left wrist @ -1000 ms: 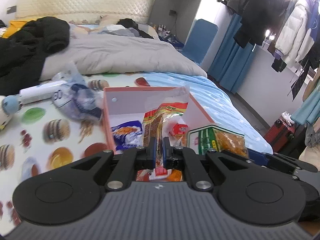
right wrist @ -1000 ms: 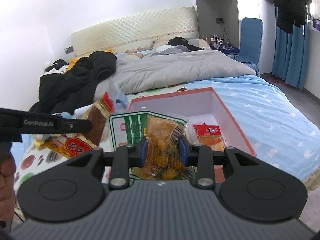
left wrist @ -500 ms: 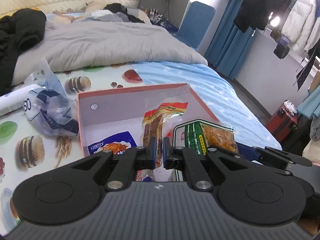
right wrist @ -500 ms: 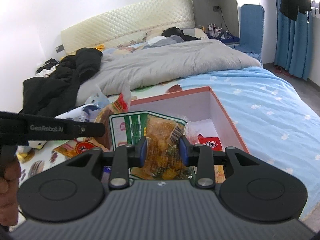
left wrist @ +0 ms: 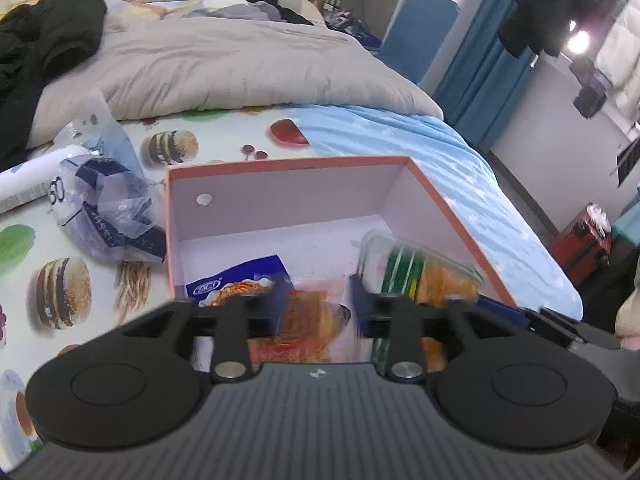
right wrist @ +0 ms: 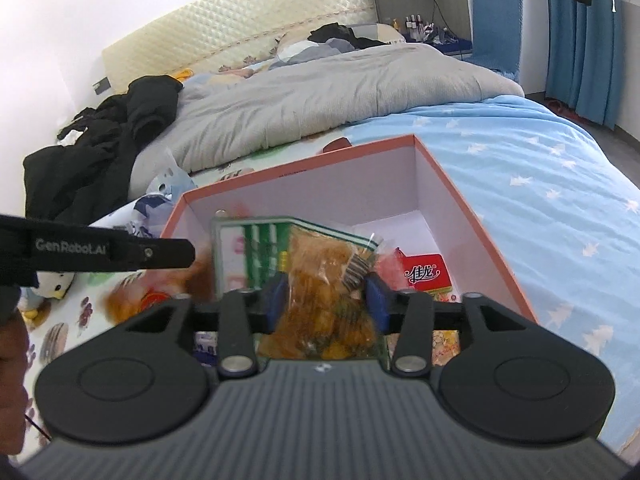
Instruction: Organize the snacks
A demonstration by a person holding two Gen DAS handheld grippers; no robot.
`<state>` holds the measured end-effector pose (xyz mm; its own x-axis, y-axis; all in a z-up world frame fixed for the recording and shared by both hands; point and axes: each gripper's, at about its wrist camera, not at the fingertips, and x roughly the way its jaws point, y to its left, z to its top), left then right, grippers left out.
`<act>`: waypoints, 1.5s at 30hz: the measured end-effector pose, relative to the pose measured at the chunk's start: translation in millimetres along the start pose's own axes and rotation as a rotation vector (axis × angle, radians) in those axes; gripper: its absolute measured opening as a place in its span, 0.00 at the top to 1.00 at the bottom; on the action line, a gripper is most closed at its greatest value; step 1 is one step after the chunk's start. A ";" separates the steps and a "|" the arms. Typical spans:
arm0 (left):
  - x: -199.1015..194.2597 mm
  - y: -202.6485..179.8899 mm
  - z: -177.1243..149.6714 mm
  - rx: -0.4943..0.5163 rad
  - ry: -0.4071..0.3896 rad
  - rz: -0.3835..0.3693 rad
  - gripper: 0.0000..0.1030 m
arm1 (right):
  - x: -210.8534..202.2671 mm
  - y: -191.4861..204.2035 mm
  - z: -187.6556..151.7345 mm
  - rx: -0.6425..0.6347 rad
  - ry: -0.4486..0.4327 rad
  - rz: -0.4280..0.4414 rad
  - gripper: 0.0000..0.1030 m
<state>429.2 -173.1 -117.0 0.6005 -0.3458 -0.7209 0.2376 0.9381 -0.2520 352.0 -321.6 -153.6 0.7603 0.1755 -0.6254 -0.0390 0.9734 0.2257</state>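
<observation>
Bedspread below, both grippers over the pink box [left wrist: 452, 216]: left gripper [left wrist: 318, 306] and right gripper [right wrist: 325, 295] spring open, red packet [left wrist: 304, 320] and green packet [right wrist: 296, 264] dropping in.

The box [left wrist: 436, 200] sits on the bed [left wrist: 400, 132], snack packets [left wrist: 236, 284] inside it.

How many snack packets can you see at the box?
4: blue packet at the box's left, orange packet mid-front, green packet right, red packet on its floor beside the green. More may be hidden.
</observation>
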 end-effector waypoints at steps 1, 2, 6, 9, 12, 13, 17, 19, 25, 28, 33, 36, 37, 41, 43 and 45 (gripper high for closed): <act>-5.0 -0.6 0.0 0.004 -0.012 0.005 0.47 | -1.7 1.1 -0.3 0.003 -0.002 -0.001 0.34; -10.8 -1.4 0.6 0.011 -0.022 0.007 0.47 | -5.0 1.5 -0.2 0.012 -0.010 0.001 0.35; -39.5 -7.5 1.0 0.029 -0.056 0.009 0.47 | -23.5 1.9 3.2 0.030 -0.052 0.013 0.36; -66.1 -13.2 -1.1 0.038 -0.087 0.007 0.47 | -44.2 6.7 5.9 0.021 -0.087 0.014 0.36; -97.2 -20.5 -6.6 0.050 -0.120 0.000 0.47 | -70.6 13.3 6.5 0.010 -0.124 0.016 0.36; -107.6 -23.4 -9.1 0.056 -0.130 -0.001 0.47 | -80.1 14.2 5.9 0.012 -0.136 0.019 0.36; -151.8 -30.9 -23.2 0.081 -0.172 -0.010 0.46 | -117.6 22.5 2.6 0.017 -0.183 0.021 0.36; -173.6 -32.5 -30.9 0.077 -0.180 -0.017 0.47 | -135.2 27.4 -0.5 0.020 -0.202 0.021 0.36; -229.5 -39.0 -56.6 0.079 -0.230 -0.040 0.47 | -184.0 43.9 -9.9 0.009 -0.248 0.027 0.36; -253.7 -42.0 -69.6 0.090 -0.253 -0.048 0.47 | -205.2 51.9 -17.6 0.000 -0.270 0.025 0.36; -288.2 -46.2 -92.3 0.102 -0.275 -0.061 0.47 | -232.0 55.9 -37.6 0.018 -0.285 0.007 0.36; -303.3 -47.7 -106.5 0.102 -0.279 -0.068 0.47 | -245.8 58.1 -49.2 0.034 -0.289 -0.004 0.36; -307.2 -48.2 -111.4 0.106 -0.280 -0.064 0.47 | -250.8 58.8 -52.8 0.039 -0.292 -0.006 0.36; -321.2 -46.9 -132.6 0.116 -0.275 -0.059 0.47 | -266.3 63.7 -65.0 0.013 -0.300 -0.030 0.36; -325.6 -43.6 -141.8 0.109 -0.269 -0.052 0.47 | -273.3 65.0 -71.3 0.004 -0.302 -0.040 0.36; -328.6 -41.2 -150.5 0.106 -0.264 -0.042 0.47 | -278.3 64.6 -76.2 0.005 -0.303 -0.042 0.36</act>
<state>107.2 -95.1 33.2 0.7633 -0.3901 -0.5149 0.3361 0.9205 -0.1992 88.5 -296.3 -21.9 0.9202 0.0822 -0.3827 -0.0006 0.9780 0.2087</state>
